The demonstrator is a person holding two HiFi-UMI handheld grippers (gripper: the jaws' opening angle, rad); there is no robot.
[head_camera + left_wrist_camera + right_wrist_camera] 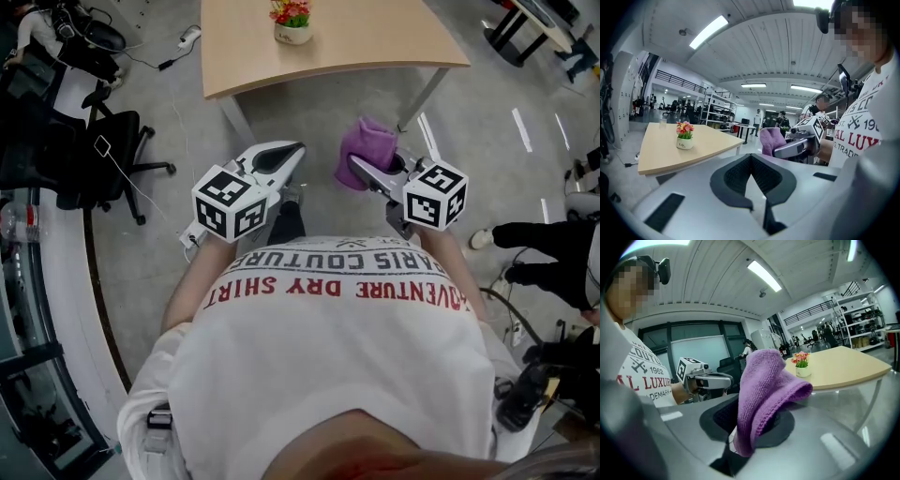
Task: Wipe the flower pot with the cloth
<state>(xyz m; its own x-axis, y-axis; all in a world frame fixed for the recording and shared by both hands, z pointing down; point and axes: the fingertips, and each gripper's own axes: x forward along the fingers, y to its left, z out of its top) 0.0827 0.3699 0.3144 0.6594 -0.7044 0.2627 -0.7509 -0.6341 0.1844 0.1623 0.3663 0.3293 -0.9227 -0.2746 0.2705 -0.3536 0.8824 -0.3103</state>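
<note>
At the top centre of the head view, the flower pot [292, 34], white with pink and red blooms, stands on the pale wooden worktop [375, 42], well apart from both grippers. Mid-frame, the left gripper [284, 153] has its jaws pressed together with nothing between them. Just to its right, the right gripper [359, 167] is clamped on the purple cloth [367, 142], which flops over its tip.

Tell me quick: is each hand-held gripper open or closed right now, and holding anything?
Left hand-held gripper: closed, empty.
Right hand-held gripper: closed on the purple cloth.
</note>
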